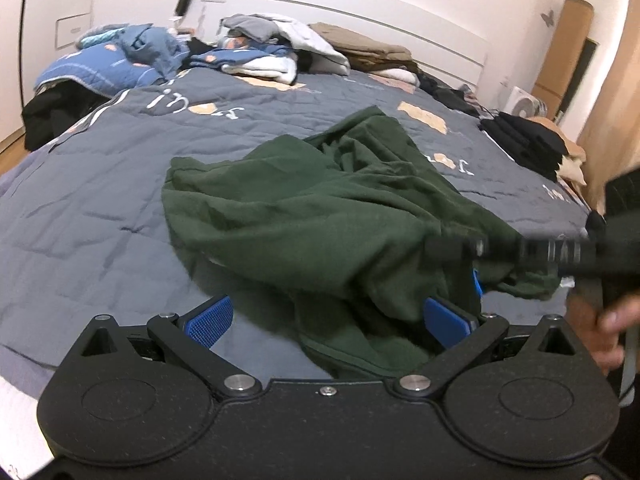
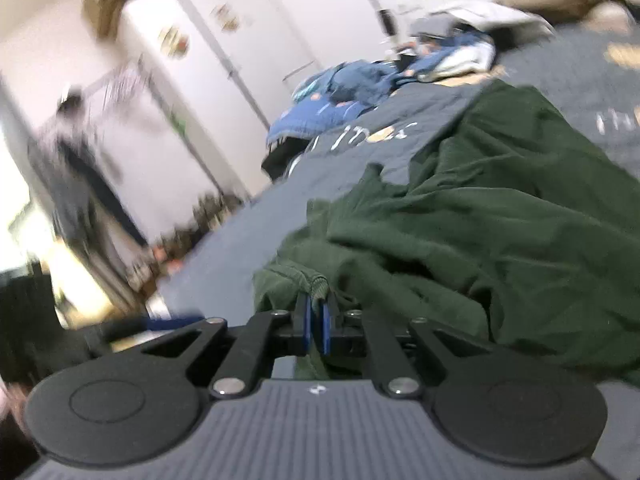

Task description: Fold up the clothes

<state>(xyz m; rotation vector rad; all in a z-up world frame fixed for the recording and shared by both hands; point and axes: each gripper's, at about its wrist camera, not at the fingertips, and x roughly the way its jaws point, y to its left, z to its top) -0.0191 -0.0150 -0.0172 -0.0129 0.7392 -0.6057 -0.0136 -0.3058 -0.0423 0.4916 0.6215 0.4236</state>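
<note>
- On the bed, a dark green garment lies crumpled on the grey quilt, about in the middle of the near half.
- Beside the garment's near edge, the left gripper has its blue fingers wide apart; a fold of the garment lies between them, and neither pad presses on it.
- At the garment's right corner, the right gripper has its fingers together, clamped on the ribbed hem, and lifts that corner off the quilt.
- Beyond the garment, toward the headboard, lie piles of clothes in blue, white and tan.
- To the right of the garment, at the bed's edge, sits a stack of black clothes.
</note>
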